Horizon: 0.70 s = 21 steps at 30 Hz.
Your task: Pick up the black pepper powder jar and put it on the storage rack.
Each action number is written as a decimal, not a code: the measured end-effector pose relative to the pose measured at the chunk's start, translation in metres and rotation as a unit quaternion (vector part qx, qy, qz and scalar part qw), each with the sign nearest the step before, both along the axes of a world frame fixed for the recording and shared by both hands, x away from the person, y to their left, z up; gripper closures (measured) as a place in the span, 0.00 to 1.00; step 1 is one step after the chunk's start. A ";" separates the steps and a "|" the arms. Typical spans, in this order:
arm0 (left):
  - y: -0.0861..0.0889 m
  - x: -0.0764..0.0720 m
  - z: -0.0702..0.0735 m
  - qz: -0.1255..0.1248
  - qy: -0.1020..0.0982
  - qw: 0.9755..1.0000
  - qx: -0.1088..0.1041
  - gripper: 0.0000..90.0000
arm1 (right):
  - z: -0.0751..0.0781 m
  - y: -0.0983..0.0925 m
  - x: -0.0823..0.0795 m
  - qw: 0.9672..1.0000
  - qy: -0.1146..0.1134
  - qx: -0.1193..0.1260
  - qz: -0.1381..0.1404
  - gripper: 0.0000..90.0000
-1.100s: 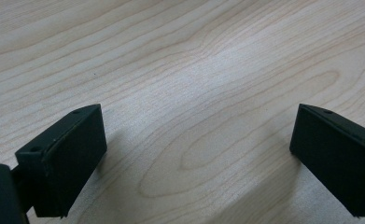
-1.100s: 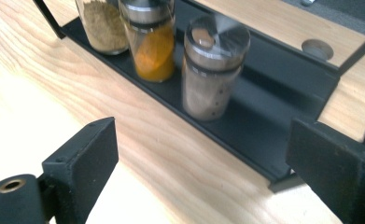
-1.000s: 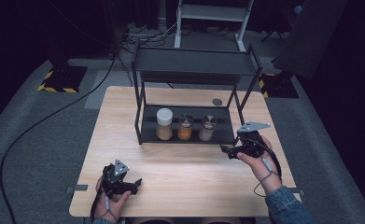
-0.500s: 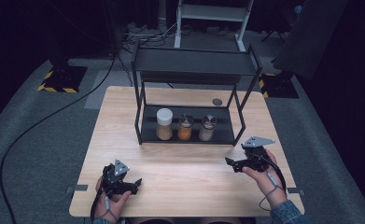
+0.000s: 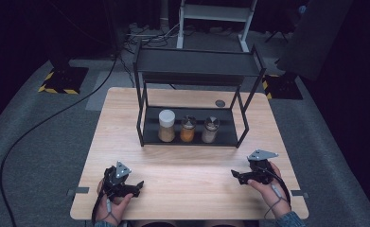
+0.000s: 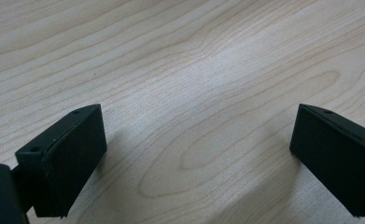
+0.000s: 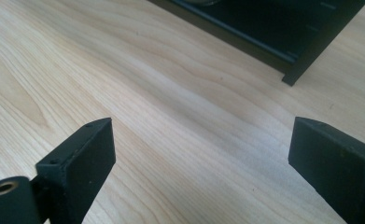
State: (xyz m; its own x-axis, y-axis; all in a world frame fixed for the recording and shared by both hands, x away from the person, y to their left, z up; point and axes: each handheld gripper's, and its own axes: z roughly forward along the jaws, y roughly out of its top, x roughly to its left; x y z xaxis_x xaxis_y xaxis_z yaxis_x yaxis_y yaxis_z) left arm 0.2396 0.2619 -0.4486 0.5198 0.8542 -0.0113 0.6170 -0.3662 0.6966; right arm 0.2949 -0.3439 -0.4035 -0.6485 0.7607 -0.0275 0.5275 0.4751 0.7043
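Note:
A black two-tier metal rack (image 5: 197, 71) stands at the middle back of the wooden table (image 5: 182, 165). On its lower shelf three jars stand in a row: a tall white-lidded jar (image 5: 166, 125), an orange-filled jar (image 5: 188, 128) and a pale jar (image 5: 210, 129). My left gripper (image 5: 137, 184) rests near the table's front left, open, with bare wood between its jaws (image 6: 194, 154). My right gripper (image 5: 235, 176) sits at the front right, open, nothing between its jaws (image 7: 199, 154). The rack's lower corner (image 7: 292, 65) shows in the right gripper view.
A small dark round disc (image 5: 220, 103) lies on the table behind the rack. Black cables (image 5: 45, 123) trail over the grey floor at the left. A white frame (image 5: 215, 14) stands beyond the table.
My right gripper has drawn back from beside the rack toward the table's front edge and come down. The left gripper has stayed put.

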 end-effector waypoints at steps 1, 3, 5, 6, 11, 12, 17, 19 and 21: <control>0.000 0.000 0.000 0.000 0.000 1.000 0.000 0.04 | -0.002 0.000 0.000 1.000 0.000 -0.002 0.000 0.08; 0.000 0.000 0.000 0.000 0.000 1.000 0.000 0.04 | -0.005 -0.001 -0.001 1.000 0.002 -0.002 0.000 0.08; 0.000 0.000 0.000 0.000 0.000 1.000 0.000 0.04 | -0.009 -0.001 -0.002 1.000 0.004 -0.004 -0.003 0.08; 0.000 0.000 0.000 0.000 0.000 1.000 0.000 0.04 | -0.011 -0.002 -0.003 1.000 0.005 -0.005 -0.005 0.08; 0.000 0.000 0.000 0.000 0.000 1.000 0.000 0.04 | -0.018 -0.002 -0.003 1.000 0.009 -0.009 -0.005 0.08; 0.000 0.000 0.000 0.000 0.000 1.000 0.000 0.04 | -0.019 -0.002 -0.003 1.000 0.012 -0.009 -0.007 0.08; 0.000 0.000 0.000 0.000 0.000 1.000 0.000 0.04 | -0.022 -0.001 -0.003 1.000 0.013 -0.017 -0.008 0.08; 0.000 0.000 0.000 0.000 0.000 1.000 0.000 0.04 | -0.024 -0.001 -0.003 1.000 0.014 -0.019 -0.009 0.08; 0.000 0.000 0.000 0.000 0.000 1.000 0.000 0.04 | -0.026 -0.001 -0.002 1.000 0.018 -0.019 -0.010 0.08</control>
State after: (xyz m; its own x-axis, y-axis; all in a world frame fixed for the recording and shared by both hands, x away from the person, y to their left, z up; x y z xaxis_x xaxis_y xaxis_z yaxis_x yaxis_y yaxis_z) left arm 0.2396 0.2619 -0.4486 0.5200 0.8541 -0.0110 0.6168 -0.3666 0.6965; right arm 0.2930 -0.3448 -0.4292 -0.6343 0.7724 -0.0328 0.5619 0.4898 0.6666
